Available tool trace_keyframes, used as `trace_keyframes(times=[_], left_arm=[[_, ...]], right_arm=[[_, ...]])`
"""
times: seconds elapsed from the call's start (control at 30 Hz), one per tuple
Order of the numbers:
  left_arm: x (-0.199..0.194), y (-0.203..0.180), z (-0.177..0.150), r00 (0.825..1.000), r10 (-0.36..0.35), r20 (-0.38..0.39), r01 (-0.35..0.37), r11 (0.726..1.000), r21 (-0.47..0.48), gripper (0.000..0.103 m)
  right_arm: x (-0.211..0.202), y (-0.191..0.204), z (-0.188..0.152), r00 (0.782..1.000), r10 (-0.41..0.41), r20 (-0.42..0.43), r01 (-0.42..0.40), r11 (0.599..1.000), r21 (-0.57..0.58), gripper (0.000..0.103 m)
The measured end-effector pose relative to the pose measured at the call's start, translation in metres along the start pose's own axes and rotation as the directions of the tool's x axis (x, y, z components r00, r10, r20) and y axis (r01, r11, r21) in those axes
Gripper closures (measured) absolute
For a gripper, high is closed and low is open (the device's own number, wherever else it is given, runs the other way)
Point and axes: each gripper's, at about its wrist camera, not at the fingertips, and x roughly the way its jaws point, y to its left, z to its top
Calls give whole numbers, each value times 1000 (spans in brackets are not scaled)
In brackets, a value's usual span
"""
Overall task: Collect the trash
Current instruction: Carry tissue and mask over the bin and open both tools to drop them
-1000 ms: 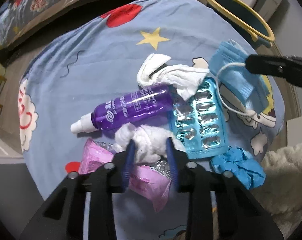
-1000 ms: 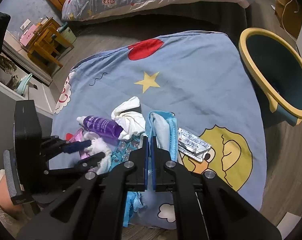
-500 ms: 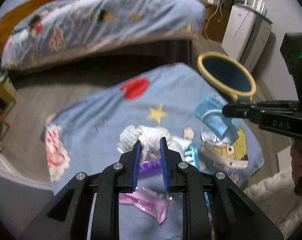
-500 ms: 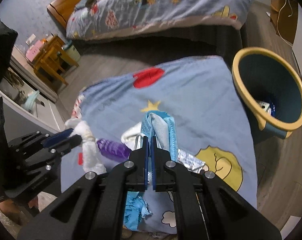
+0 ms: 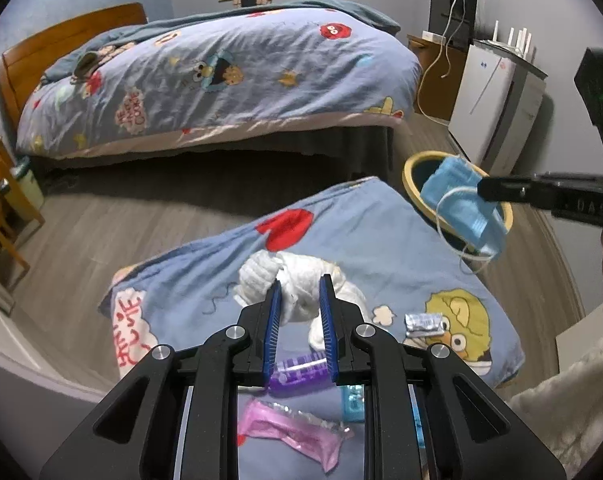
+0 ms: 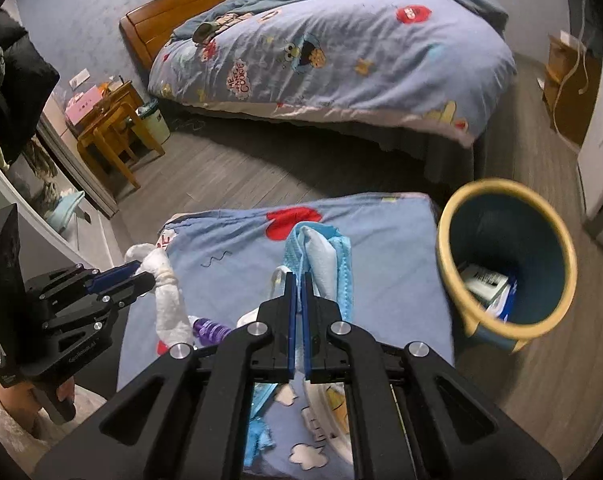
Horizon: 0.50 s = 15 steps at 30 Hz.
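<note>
My left gripper [image 5: 300, 280] is shut on a crumpled white tissue [image 5: 301, 276] and holds it lifted above the low table's blue cartoon cloth [image 5: 381, 240]. It also shows in the right wrist view [image 6: 141, 274] with the tissue [image 6: 167, 300] hanging from it. My right gripper [image 6: 299, 276] is shut on a blue face mask [image 6: 321, 256], held up beside the blue bin with a yellow rim [image 6: 445, 240]. In the left wrist view the mask [image 5: 461, 200] hangs in front of the bin [image 5: 411, 168].
On the cloth lie a purple spray bottle [image 5: 297, 372], a pink wrapper [image 5: 293, 436], a blister pack [image 5: 353, 400] and a silver foil packet [image 5: 423, 324]. The bin holds some trash [image 6: 485, 280]. A bed [image 5: 221, 68] stands behind; a white cabinet [image 5: 497, 100] stands right.
Both grippers rose from the table. The left closed on the tissue and lifted it; the right carried the mask up and toward the bin.
</note>
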Motion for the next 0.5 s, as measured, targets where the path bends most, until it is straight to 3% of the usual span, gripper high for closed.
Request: trace_keyframes(times=[0.13, 0.27, 0.5], left_arm=[[3, 2, 7, 1000, 6, 9, -6, 1000, 10, 83], [9, 0, 10, 1000, 27, 7, -27, 999, 47, 83], [19, -11, 19, 1000, -22, -14, 23, 999, 36, 82]], right_arm=[[3, -8, 13, 1000, -10, 18, 11, 1000, -15, 101], [19, -20, 9, 999, 40, -3, -40, 999, 31, 101], [18, -22, 15, 997, 81, 13, -81, 996, 20, 101]])
